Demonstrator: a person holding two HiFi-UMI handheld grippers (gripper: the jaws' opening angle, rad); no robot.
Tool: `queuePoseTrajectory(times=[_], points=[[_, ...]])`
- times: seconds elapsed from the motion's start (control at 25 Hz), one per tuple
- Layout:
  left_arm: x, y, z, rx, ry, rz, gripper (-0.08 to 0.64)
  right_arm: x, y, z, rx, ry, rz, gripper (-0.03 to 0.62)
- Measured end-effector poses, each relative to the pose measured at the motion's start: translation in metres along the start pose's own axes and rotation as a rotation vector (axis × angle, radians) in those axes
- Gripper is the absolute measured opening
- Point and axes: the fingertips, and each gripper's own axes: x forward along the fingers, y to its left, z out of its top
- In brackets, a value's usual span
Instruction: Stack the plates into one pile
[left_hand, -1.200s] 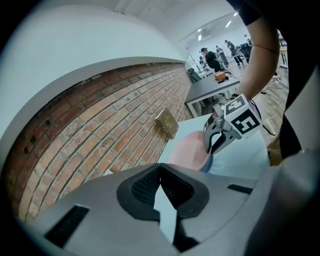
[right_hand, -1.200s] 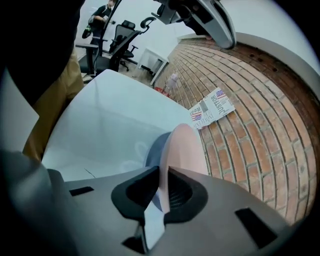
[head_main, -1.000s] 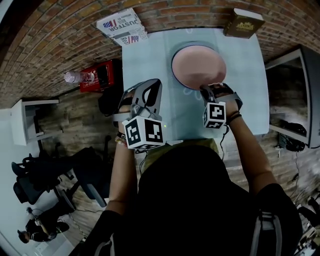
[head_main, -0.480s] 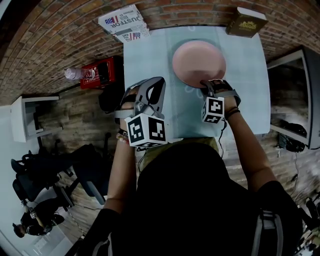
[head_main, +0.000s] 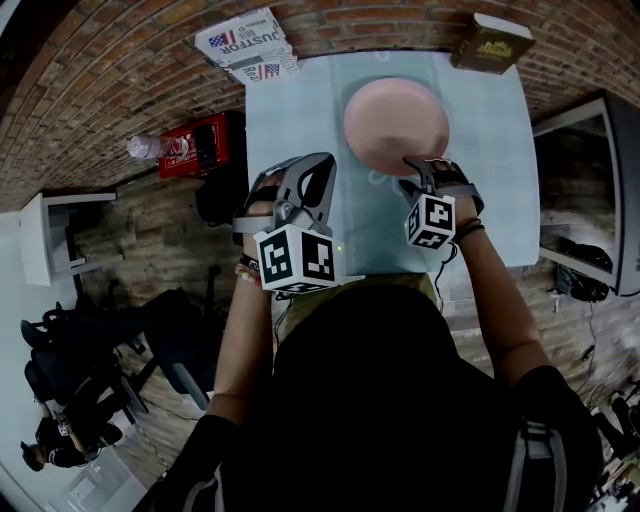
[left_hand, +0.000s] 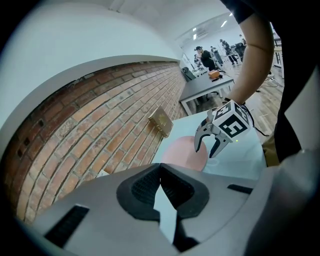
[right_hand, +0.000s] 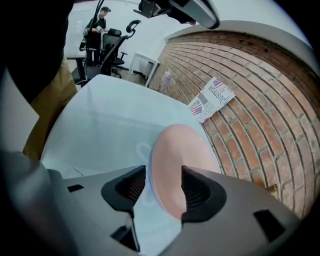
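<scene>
A pink plate (head_main: 395, 120) lies flat on the pale blue table (head_main: 290, 110), with a thin pale rim showing under its edge. My right gripper (head_main: 420, 166) is at the plate's near rim. Its jaws have just been opening and now stand wide, with the rim of the pink plate (right_hand: 180, 165) between them and neither pad pressing on it; in its own view the right gripper (right_hand: 164, 172) straddles that edge. My left gripper (head_main: 300, 175) hovers left of the plate over the table with nothing in it. In its own view the left gripper (left_hand: 160, 167) has its tips together, and the pink plate (left_hand: 182, 152) lies beyond.
A brown book (head_main: 490, 42) lies at the table's far right corner. A printed paper stack (head_main: 245, 42) sits at the far left corner against the brick wall. A red box (head_main: 195, 148) is on the floor to the left, a dark cabinet (head_main: 590, 190) to the right.
The right gripper's jaws, shut on the plate's near rim before, have opened and let it go. The plate rests flat. The left gripper has stayed where it was.
</scene>
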Motion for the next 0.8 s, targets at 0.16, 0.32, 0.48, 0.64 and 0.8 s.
queuePoseTrajectory(times=[0.16,0.32,0.48,0.64,0.8], points=[[0.002,-0.002,0.003,0.0,-0.007,-0.002,0.021,0.0,0.005,-0.007,-0.003,0.018,0.007,0.219],[0.001,-0.003,0.006,-0.016,-0.022,-0.009,0.021,-0.001,0.007,-0.011,0.007,0.027,0.013,0.219],[0.001,-0.004,0.007,-0.014,-0.026,-0.012,0.021,-0.001,0.008,-0.014,0.003,0.042,0.005,0.219],[0.001,-0.004,0.01,-0.028,-0.045,-0.016,0.021,-0.003,0.001,-0.012,-0.006,0.038,-0.043,0.218],[-0.001,-0.004,0.013,-0.025,-0.071,-0.016,0.021,-0.016,-0.009,-0.002,0.017,0.015,-0.094,0.037]])
